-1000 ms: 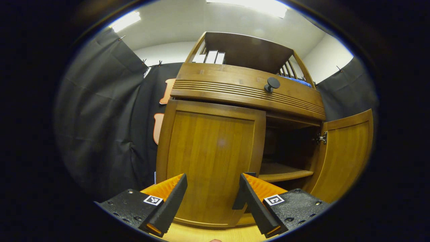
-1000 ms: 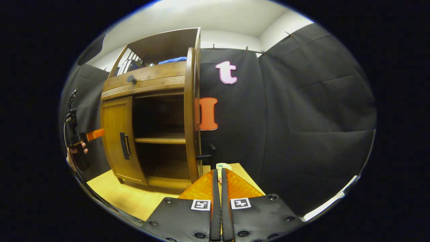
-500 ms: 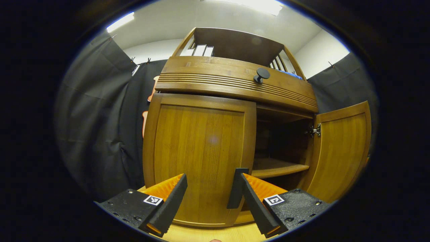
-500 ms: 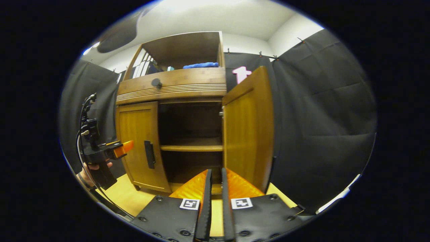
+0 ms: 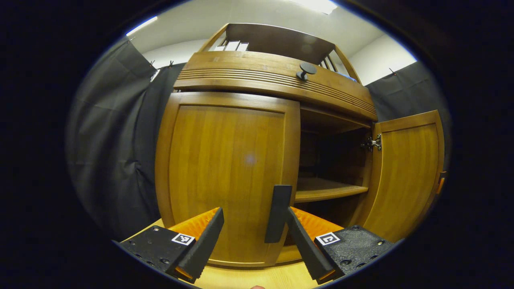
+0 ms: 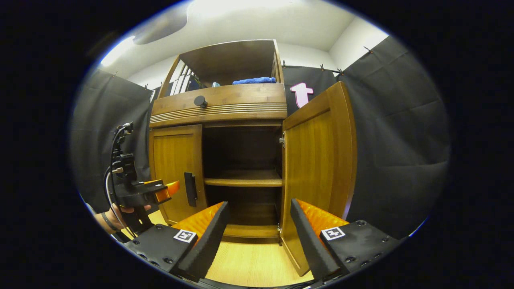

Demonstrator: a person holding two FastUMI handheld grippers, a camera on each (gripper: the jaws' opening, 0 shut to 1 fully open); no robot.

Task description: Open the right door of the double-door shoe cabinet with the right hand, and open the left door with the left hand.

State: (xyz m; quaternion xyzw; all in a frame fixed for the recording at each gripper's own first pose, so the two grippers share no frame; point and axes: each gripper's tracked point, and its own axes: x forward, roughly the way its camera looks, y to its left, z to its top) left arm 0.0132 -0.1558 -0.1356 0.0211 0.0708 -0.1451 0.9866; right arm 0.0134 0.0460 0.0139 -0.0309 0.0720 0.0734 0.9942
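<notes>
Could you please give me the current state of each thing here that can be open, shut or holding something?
Right wooden cabinet door: swung open.
Left wooden cabinet door: shut.
Wooden drawer with round dark knob: shut.
Left gripper: open, straddling the left door's dark bar handle.
Right gripper: open, holding nothing.

The shoe cabinet [image 6: 219,105] is warm brown wood with a ribbed rail under its open top shelf. Its right door [image 6: 317,160] is swung fully open on a metal hinge [image 5: 375,142], exposing a dark interior with one horizontal inner shelf [image 6: 243,181]. The left door [image 5: 227,172] is closed, flush with the frame. A dark vertical handle [image 5: 275,213] is mounted near the left door's inner edge.
</notes>
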